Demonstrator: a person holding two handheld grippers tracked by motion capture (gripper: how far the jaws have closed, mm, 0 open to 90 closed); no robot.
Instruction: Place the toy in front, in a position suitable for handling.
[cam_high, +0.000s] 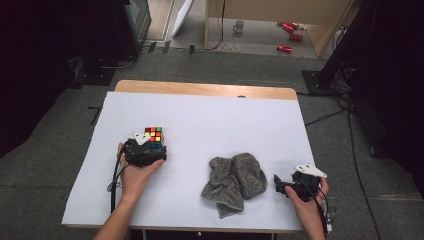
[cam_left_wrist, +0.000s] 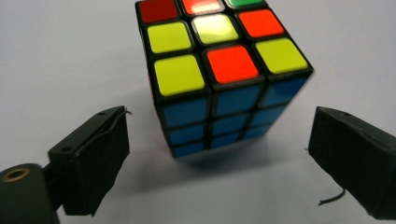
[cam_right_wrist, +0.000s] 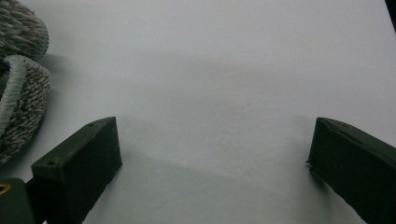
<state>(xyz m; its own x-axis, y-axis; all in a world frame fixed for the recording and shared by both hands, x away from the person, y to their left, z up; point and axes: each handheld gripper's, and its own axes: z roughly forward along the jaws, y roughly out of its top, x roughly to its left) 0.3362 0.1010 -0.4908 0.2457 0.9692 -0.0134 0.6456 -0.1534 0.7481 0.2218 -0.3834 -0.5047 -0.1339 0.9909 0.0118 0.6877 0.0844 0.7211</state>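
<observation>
My left claw (cam_left_wrist: 217, 154) stands wide apart, its two black jaws reaching along either side of the puzzle cube (cam_left_wrist: 219, 79) without touching it. In the left gripper view the cube sits at twelve o'clock from the jaws, one edge turned toward me: blue squares on the two faces that look my way, a top of yellow, red, orange and a bit of green. There is bare white on each side between the pads and the cube's faces, so I am holding nothing; the cube rests on the tabletop (cam_high: 200, 115) on its own. The cube's near corner lies about level with the jaw tips, perhaps just past them.

From the high view my left claw (cam_high: 156, 145) lies at about nine o'clock on the white tabletop, and the puzzle cube (cam_high: 153, 134) stands right at its tip, toward twelve o'clock from my left hand (cam_high: 136, 172).

My right claw (cam_right_wrist: 212, 154) is also spread wide, with only white surface between its jaws. It grips nothing and touches nothing. In the right gripper view the grey knitted cloth (cam_right_wrist: 18, 79) lies at ten o'clock from it, apart from the near jaw. In the high view my right claw (cam_high: 278, 184) sits at four o'clock on the tabletop, pointing toward nine, with the grey knitted cloth (cam_high: 234, 181) crumpled just beside its tips.
</observation>
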